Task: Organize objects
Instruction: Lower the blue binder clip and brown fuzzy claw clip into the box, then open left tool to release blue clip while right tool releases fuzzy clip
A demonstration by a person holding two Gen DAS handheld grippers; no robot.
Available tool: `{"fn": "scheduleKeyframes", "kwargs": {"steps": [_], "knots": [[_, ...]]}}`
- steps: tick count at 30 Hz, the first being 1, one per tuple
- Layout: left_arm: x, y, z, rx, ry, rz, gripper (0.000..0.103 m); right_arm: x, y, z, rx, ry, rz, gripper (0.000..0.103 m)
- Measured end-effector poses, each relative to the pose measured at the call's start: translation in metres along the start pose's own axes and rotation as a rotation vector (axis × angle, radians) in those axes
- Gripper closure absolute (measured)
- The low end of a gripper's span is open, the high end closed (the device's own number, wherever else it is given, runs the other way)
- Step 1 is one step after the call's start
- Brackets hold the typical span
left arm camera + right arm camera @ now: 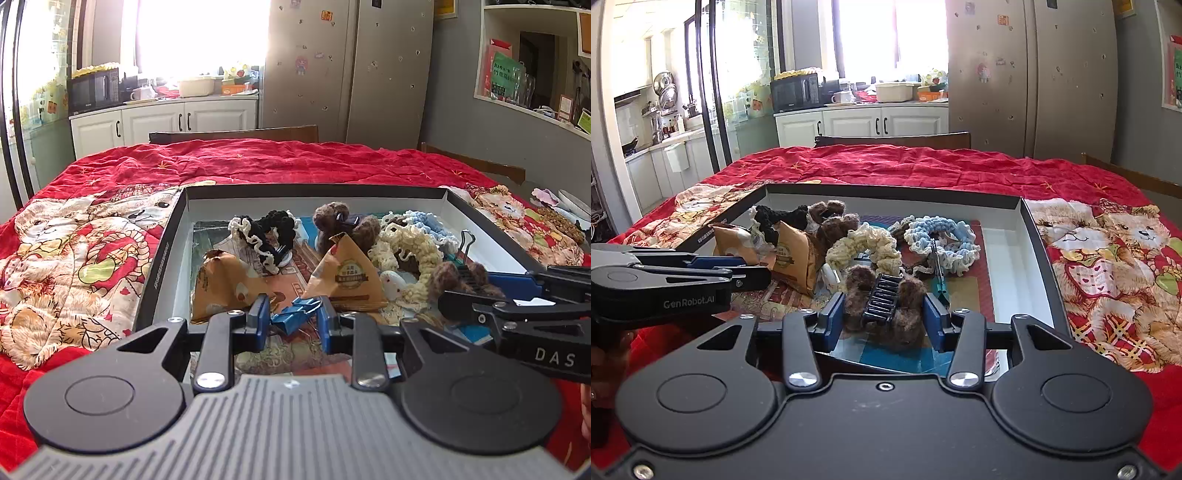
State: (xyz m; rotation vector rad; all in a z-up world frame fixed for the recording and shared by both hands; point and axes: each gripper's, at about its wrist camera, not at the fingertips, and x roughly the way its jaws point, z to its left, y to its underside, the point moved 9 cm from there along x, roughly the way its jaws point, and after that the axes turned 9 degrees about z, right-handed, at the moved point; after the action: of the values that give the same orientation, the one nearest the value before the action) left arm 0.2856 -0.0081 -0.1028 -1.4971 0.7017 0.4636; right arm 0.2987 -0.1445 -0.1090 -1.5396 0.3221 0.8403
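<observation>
Left gripper [291, 321] nearest in the left wrist view: blue pads clamped on a blue binder clip [291, 319], a folded-metal clip lying crooked between them, its long axis running roughly pad to pad. Right gripper [884, 314] nearest in the right wrist view: pads pressed on both fuzzy ends of a brown furry hair claw [882, 301], black plastic teeth facing up and toward the camera, long axis lying across the jaws. Both held low over the near part of the shallow box [162, 251], dark outside, white inside walls, printed paper on its floor.

Just behind the left gripper: two tan paper pyramid packets [345, 275], stiff and creased, apexes up, right in the forward path. Behind them a black-and-cream crocheted scrunchie [264, 236], soft ruffled loop, and another brown fuzzy claw [334, 221]. To the right, a cream crocheted scrunchie [866, 245] and a blue-and-white one [942, 236], both ruffled rings lying flat, touching each other. A black binder clip [466, 245] stands among them, wire handles up.

Box sits on a red quilted cloth [923, 166] with teddy-bear print, wrinkled. Far side: chair back, white cabinets [155, 123], microwave [94, 90], steel fridge [347, 70].
</observation>
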Motion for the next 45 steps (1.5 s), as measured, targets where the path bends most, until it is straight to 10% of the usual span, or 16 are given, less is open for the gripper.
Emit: {"fn": "scheduleKeyframes", "kwargs": {"steps": [21,45], "knots": [[0.0,0.001,0.001,0.002,-0.008,-0.002,0.065,0.003,0.001,-0.002,0.033,-0.024,0.032,0.055],[-0.036,-0.002,0.003,-0.021,-0.039,-0.077,0.016,-0.026,-0.002,0.005,0.042,-0.031,-0.028,0.032]]}}
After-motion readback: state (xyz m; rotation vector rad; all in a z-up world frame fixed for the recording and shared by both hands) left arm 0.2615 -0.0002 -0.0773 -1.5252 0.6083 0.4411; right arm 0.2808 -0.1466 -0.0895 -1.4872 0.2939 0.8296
